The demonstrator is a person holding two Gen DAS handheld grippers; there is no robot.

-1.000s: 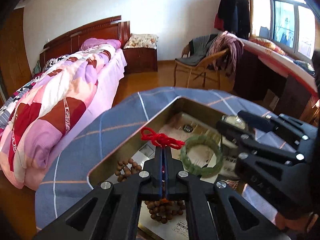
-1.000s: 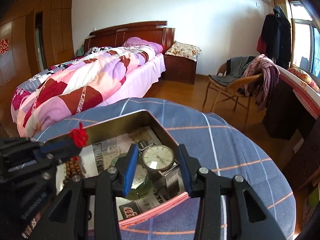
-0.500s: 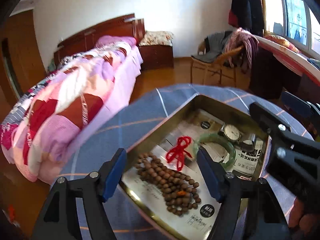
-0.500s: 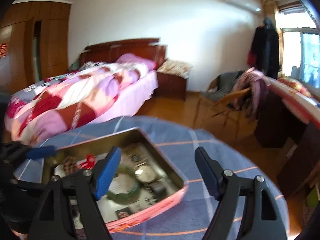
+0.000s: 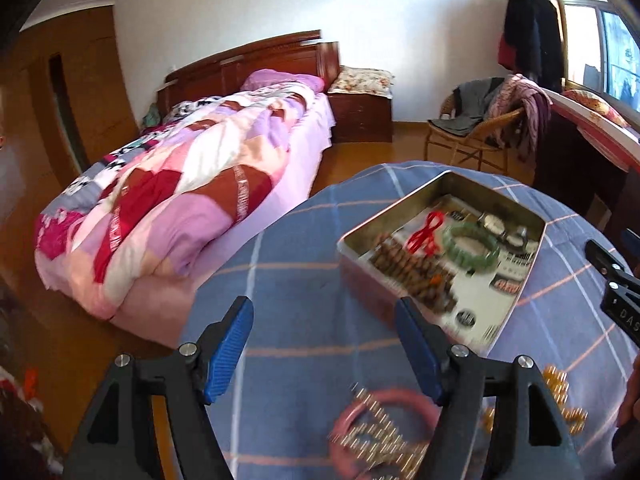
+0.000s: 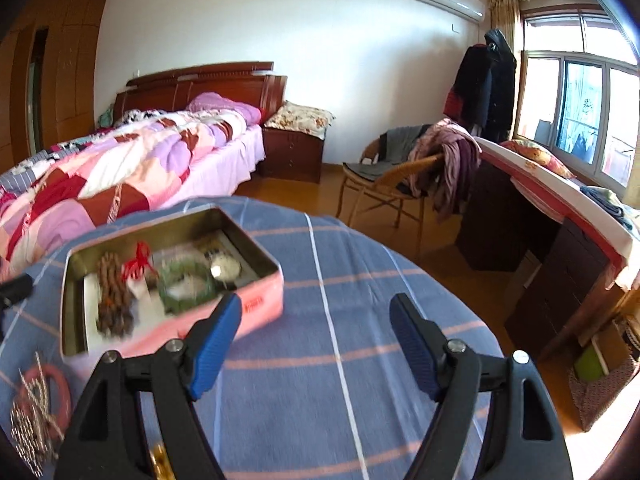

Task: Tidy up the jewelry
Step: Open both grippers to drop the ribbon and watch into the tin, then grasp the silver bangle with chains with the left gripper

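An open metal tin (image 5: 360,264) (image 6: 256,304) sits on the blue checked tablecloth (image 5: 304,320). It holds brown wooden beads (image 5: 416,272), a red cord (image 5: 426,234), a green jade bangle (image 5: 472,246) and a watch (image 5: 494,222). A pink bangle (image 5: 384,404) with a silver chain (image 5: 380,436) lies loose on the cloth in front of the tin; gold beads (image 5: 560,392) lie to its right. My left gripper (image 5: 326,346) is open and empty above the cloth, left of the tin. My right gripper (image 6: 314,338) is open and empty, right of the tin.
The table is round and its edge drops off to the wooden floor. A bed with a patchwork quilt (image 5: 172,200) stands to the left. A wicker chair with clothes (image 6: 404,176) and a dark desk (image 6: 532,224) stand beyond the table.
Both grippers opened and let go: the red cord and the watch now lie in the tin. Both grippers have pulled back from the tin toward the table's near side.
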